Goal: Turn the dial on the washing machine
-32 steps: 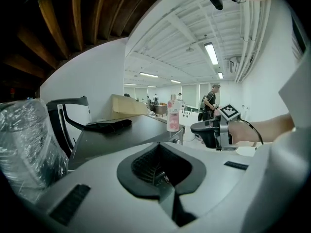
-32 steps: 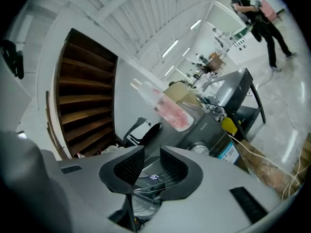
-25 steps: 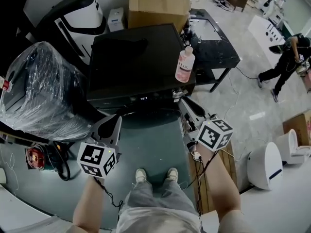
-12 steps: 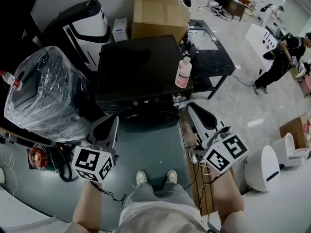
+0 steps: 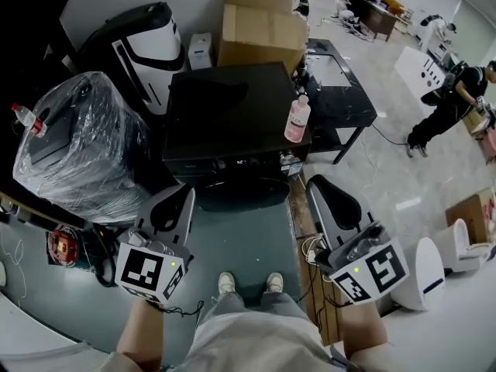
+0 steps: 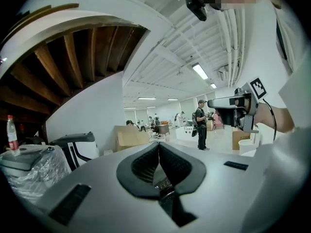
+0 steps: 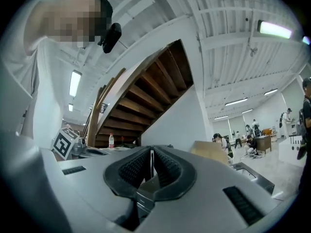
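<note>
The black washing machine (image 5: 229,107) stands in front of me in the head view, with its control panel (image 5: 240,163) along the front edge and the round door below. The dial is too small to tell on the panel. A pink bottle (image 5: 297,119) stands on the machine's right corner. My left gripper (image 5: 184,198) hangs left of the door, jaws shut and empty, its pads meeting (image 6: 158,144). My right gripper (image 5: 316,184) hangs to the right of the machine and apart from it; its pads (image 7: 151,152) stand together but for a thin slit, with nothing between them.
A plastic-wrapped appliance (image 5: 85,142) crowds the left. A cardboard box (image 5: 263,25) and a black-and-white unit (image 5: 143,41) stand behind the machine, a black table (image 5: 337,84) at its right. A person (image 5: 453,99) stands far right. My shoes (image 5: 248,283) are on the green floor.
My right gripper has drawn back from the panel's right end, down and to the right. The left gripper has dropped back slightly toward me.
</note>
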### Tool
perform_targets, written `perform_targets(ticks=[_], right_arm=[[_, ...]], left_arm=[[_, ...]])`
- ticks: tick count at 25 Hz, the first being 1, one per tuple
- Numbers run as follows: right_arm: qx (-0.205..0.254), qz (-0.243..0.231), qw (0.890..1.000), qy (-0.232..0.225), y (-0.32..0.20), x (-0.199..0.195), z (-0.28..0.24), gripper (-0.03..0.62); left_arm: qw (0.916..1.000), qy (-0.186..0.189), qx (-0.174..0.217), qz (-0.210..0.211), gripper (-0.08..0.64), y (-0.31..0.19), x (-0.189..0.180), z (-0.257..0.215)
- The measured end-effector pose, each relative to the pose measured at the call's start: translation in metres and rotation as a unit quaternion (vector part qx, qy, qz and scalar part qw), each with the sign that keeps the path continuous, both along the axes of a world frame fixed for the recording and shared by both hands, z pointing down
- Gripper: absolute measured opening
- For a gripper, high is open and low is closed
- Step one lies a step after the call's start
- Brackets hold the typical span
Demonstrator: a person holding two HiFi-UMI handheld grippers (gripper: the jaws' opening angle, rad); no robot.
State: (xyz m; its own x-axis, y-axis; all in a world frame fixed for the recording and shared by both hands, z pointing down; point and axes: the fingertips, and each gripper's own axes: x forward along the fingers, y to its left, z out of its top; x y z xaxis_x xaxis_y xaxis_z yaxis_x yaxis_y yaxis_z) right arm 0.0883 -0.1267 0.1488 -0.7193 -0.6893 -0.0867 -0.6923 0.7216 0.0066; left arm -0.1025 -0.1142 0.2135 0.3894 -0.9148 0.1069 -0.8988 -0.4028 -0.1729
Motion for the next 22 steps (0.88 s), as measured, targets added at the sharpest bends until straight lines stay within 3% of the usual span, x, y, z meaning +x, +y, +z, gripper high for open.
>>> perform_targets(ticks=[10, 22], right_arm=[[0.031, -0.017, 0.999, 0.031, 0.037, -0.014, -0.017, 0.038], [0.010, -0.014, 0.999, 0.046, 0.046, -0.016, 0.001, 0.035]], left_arm=[[0.9996, 0.003, 0.024, 0.015, 0.020, 0.030, 0.004, -0.025], [0.9993, 0.004, 0.026, 0.028, 0.020, 0.041, 0.008, -0.028]])
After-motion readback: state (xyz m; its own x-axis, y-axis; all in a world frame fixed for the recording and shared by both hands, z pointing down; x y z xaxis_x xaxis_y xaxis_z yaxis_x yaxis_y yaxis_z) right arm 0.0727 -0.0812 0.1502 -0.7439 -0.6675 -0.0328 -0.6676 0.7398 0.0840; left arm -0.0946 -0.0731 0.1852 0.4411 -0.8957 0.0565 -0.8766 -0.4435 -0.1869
